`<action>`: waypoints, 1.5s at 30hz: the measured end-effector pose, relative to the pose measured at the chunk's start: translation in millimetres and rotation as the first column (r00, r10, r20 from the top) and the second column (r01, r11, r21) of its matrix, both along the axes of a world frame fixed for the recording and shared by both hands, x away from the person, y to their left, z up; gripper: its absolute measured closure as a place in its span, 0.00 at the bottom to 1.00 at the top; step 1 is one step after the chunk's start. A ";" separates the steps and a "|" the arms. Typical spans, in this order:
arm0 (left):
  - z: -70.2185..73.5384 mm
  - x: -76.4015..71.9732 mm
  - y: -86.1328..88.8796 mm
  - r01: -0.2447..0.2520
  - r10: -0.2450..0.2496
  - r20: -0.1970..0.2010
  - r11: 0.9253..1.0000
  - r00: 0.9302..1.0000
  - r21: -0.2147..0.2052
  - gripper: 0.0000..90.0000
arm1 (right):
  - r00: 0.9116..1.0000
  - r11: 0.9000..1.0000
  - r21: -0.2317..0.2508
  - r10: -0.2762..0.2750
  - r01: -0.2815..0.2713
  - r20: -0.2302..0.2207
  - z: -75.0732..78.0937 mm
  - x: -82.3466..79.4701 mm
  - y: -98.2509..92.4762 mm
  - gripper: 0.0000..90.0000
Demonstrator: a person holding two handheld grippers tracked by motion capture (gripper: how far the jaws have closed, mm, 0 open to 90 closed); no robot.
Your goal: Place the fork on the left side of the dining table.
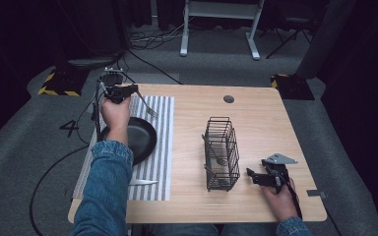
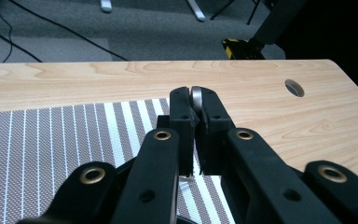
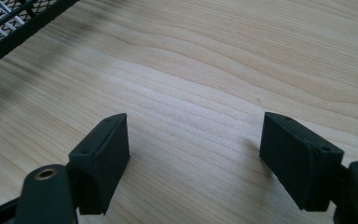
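The wooden table carries a striped placemat, a dark pan and a wire basket already holding one utensil. A knife remains on the placemat. Left gripper is clamped on a metal utensil lifted above the placemat; right gripper rests apart, empty. Judged roughly midway.

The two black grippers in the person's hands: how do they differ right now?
The left gripper is shut on a metal utensil held above the striped placemat; the right gripper stands open and holds nothing. The left is raised at the table's far side, the right low beside the wire basket. Both have black jaws.
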State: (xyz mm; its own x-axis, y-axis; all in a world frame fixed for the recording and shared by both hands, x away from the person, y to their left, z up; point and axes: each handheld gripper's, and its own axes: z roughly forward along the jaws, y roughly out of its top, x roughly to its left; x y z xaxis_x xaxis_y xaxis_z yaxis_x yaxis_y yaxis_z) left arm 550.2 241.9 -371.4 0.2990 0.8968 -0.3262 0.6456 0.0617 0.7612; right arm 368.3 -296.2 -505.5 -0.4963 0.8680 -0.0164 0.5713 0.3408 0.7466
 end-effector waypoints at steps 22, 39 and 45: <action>-14.1 1.1 23.5 -0.014 0.014 -0.048 1.000 0.999 0.008 0.85 | 1.000 1.000 0.000 0.000 0.000 0.000 0.0 0.0 0.0 0.27; -28.5 5.8 50.4 -0.033 0.034 -0.081 0.999 0.996 0.018 0.82 | 1.000 1.000 0.000 -0.008 0.008 0.000 0.1 0.1 0.7 0.27; -35.7 8.0 59.2 -0.030 0.030 -0.093 1.000 0.995 0.009 0.81 | 1.000 1.000 -0.001 -0.012 0.012 0.000 0.0 0.2 1.0 0.26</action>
State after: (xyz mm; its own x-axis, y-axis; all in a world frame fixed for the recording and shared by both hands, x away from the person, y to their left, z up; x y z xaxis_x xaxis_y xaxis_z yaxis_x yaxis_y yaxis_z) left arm 558.2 301.1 -407.1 0.2404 0.9073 -0.3449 0.7118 0.0767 0.6982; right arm 368.4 -295.2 -505.5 -0.4859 0.8738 -0.0174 0.5751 0.3347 0.7464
